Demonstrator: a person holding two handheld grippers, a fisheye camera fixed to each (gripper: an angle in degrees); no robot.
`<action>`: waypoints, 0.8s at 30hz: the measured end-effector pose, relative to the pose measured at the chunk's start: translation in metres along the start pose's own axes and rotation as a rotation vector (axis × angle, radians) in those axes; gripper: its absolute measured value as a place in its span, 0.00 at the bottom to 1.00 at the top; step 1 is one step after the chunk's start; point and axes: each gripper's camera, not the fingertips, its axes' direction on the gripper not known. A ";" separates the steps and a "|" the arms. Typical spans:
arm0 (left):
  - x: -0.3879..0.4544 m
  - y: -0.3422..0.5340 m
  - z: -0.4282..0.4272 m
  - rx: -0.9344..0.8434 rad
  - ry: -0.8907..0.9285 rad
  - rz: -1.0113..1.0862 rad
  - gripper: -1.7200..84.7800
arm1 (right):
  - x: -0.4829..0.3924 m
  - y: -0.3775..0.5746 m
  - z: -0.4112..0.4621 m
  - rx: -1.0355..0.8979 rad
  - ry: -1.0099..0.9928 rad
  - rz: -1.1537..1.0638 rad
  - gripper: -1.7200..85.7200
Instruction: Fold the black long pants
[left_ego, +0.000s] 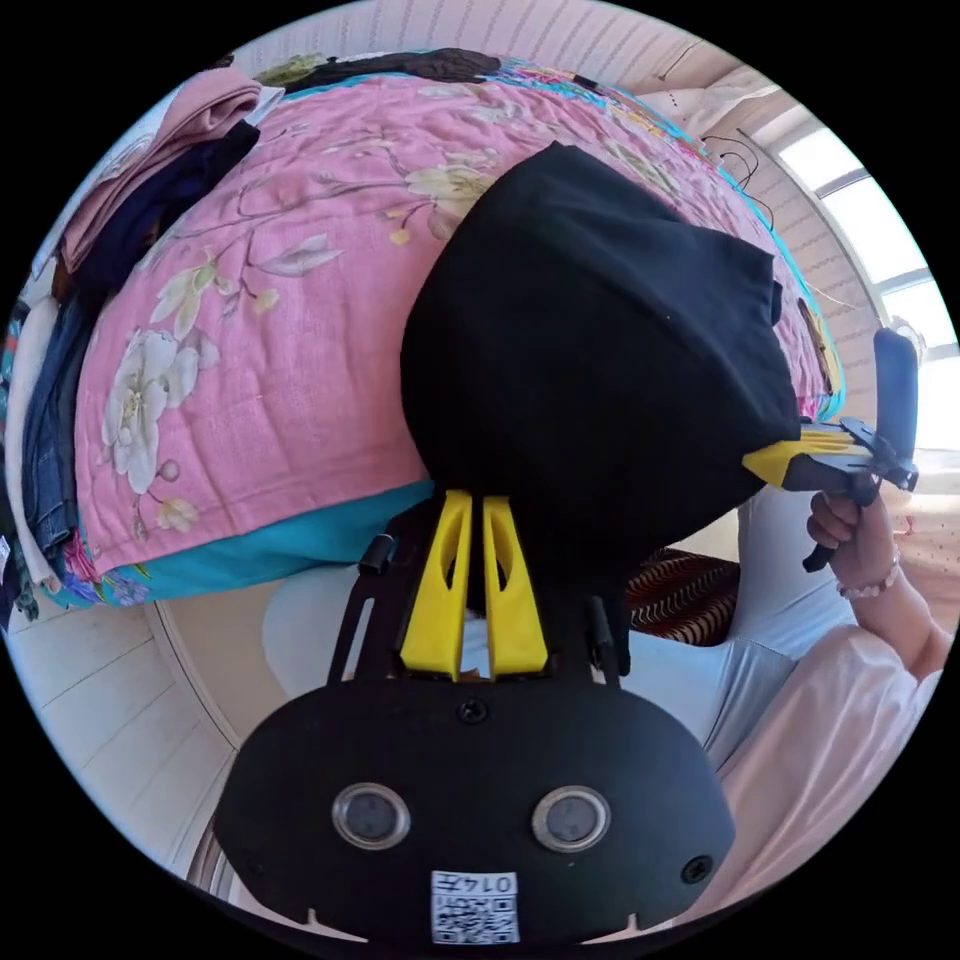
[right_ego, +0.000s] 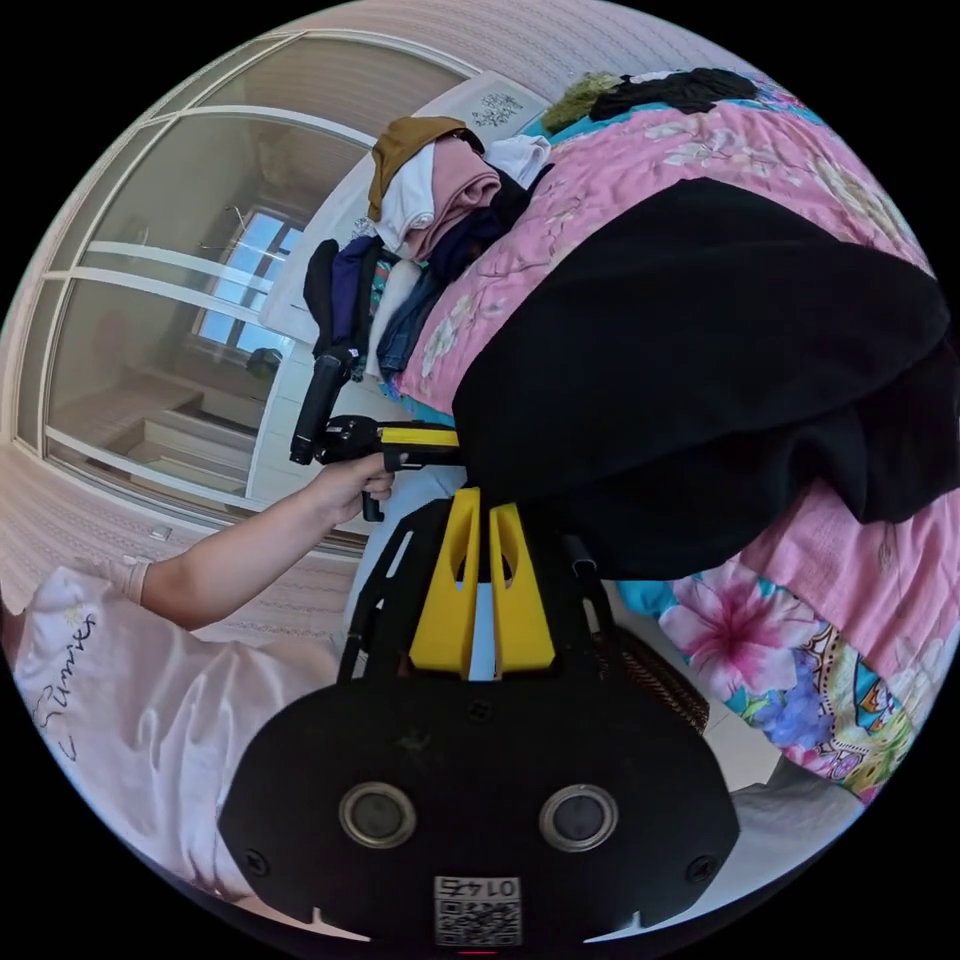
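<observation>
At the bed's near edge: the black long pants are lying bunched on the pink floral quilt, their near hem being lifted off the mattress.
Left gripper: its yellow jaws are standing nearly together, pinching the near hem of the pants.
Right gripper: its jaws are likewise nearly closed, and they appear to be nipping the dark hem at the far corner; a hand is squeezing its handle.
Slipping risk: both grips are taking only a thin edge of cloth, so a sharp pull is likely to free one corner.
Uneven fold risk: the far part is lying rumpled, so layers may be folding crooked.
Snag risk: the clothes pile is sitting near.
</observation>
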 end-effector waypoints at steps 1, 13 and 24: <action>0.001 0.001 -0.005 0.025 0.009 0.002 0.01 | -0.002 0.001 -0.007 0.013 -0.017 -0.010 0.03; 0.048 -0.010 -0.149 0.484 0.177 0.185 0.01 | -0.039 -0.002 -0.220 0.504 -0.125 -0.181 0.02; 0.126 -0.072 -0.201 0.680 0.234 0.386 0.06 | 0.004 0.037 -0.390 0.994 0.315 0.104 0.02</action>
